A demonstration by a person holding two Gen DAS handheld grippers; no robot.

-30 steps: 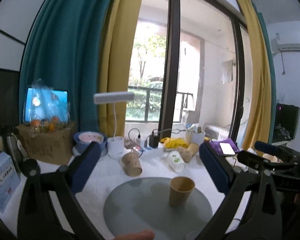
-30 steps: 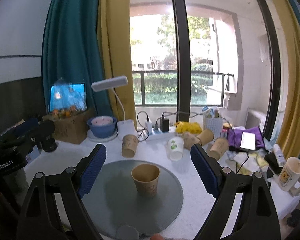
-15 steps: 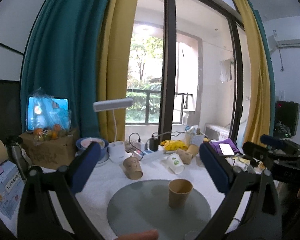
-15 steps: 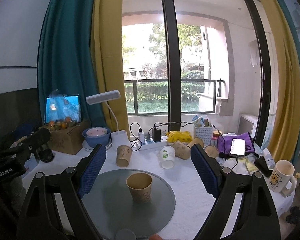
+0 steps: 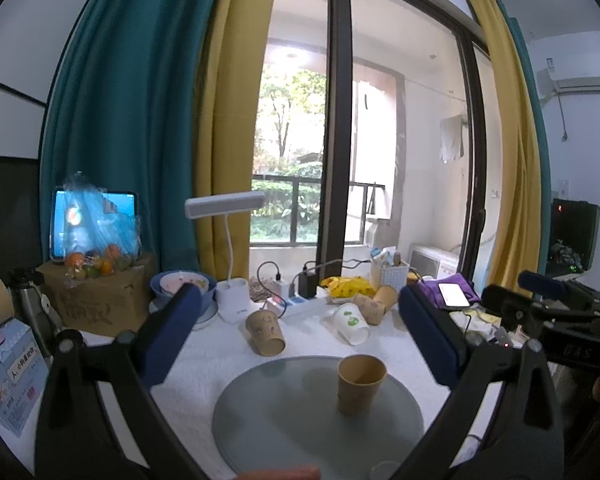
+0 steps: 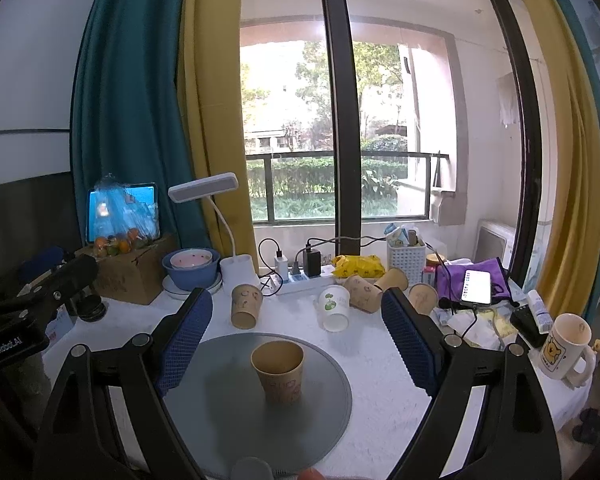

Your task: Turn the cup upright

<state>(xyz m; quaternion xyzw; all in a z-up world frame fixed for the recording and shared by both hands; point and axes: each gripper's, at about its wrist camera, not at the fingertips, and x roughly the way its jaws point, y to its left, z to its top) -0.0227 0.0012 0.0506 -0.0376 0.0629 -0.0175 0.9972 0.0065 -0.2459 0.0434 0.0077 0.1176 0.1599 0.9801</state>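
Cup standing upright — the flip is looking done

The brown paper cup is sitting mouth-up on the grey round plate, while the left gripper and right gripper are hovering wide apart, holding nothing — seemingly nothing remaining.

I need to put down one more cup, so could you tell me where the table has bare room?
The grey disc is bare all around the upright cup. White cloth right of the disc is free too. Behind, around the tipped cups and power strip, it is crowded.
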